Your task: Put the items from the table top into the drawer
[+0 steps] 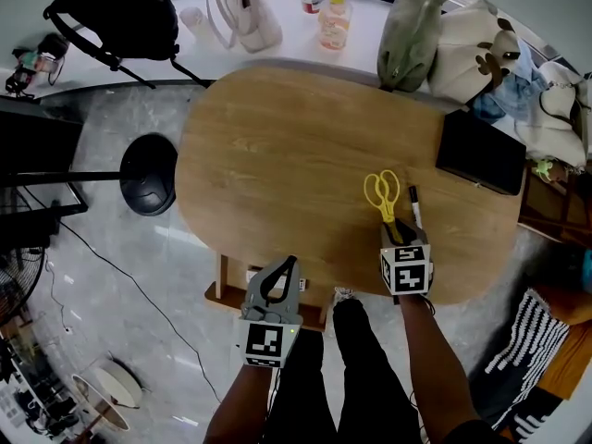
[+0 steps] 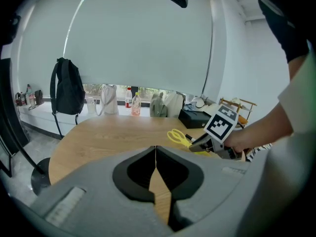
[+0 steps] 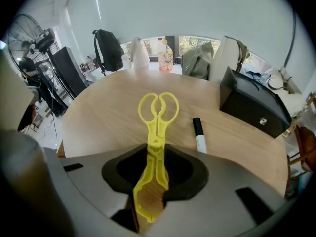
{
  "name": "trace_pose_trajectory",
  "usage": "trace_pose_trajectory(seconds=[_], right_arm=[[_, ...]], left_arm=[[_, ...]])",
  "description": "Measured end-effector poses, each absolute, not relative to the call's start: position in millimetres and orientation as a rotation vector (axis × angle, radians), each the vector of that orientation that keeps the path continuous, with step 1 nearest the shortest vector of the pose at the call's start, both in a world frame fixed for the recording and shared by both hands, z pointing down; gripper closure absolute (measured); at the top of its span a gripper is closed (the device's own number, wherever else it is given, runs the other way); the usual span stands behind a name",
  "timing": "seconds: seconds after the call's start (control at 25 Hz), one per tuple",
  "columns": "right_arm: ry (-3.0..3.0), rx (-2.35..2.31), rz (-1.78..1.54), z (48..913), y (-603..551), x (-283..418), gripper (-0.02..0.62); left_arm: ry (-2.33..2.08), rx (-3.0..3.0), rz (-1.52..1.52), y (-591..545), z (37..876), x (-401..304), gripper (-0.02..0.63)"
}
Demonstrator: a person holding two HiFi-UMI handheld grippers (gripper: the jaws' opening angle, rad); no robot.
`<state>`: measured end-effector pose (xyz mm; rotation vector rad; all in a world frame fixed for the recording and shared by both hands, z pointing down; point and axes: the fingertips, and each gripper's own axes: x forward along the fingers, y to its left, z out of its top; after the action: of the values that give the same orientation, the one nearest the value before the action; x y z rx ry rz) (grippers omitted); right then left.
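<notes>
Your right tool [image 3: 150, 181] has its jaws pressed narrowly onto the blade end of the yellow scissors [image 3: 158, 113], which lie on the tabletop [image 3: 106, 107] beside a marker [image 3: 199, 134]. Your left tool [image 2: 156, 168] is fully closed and holds nothing, just off the tabletop's near edge.

Backpack [image 1: 116, 17], 2 bottles [image 1: 335, 23], green bag [image 1: 412, 35]

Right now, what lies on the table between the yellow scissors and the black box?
A black-and-white marker, lying apart from both the yellow scissors and the black box; the right gripper view shows it best.
</notes>
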<state>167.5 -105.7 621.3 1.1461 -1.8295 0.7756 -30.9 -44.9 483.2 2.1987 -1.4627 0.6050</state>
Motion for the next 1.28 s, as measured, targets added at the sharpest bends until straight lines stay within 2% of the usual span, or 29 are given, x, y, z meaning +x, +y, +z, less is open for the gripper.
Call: trace_pose_trajectory(seconds=[0.64, 1.28], right_arm=[[-2.054, 0.974, 0.526, 549.3, -79.0, 121.8, 0.488], [-2.152, 0.811, 0.45, 539.9, 22.3, 15.3, 0.488]], left_arm=[[-1.542, 2.073, 0.587, 3.8, 485.6, -42.1, 0.588], [-1.567, 2.024, 0.637, 120.6, 502.0, -118.7, 0.588]])
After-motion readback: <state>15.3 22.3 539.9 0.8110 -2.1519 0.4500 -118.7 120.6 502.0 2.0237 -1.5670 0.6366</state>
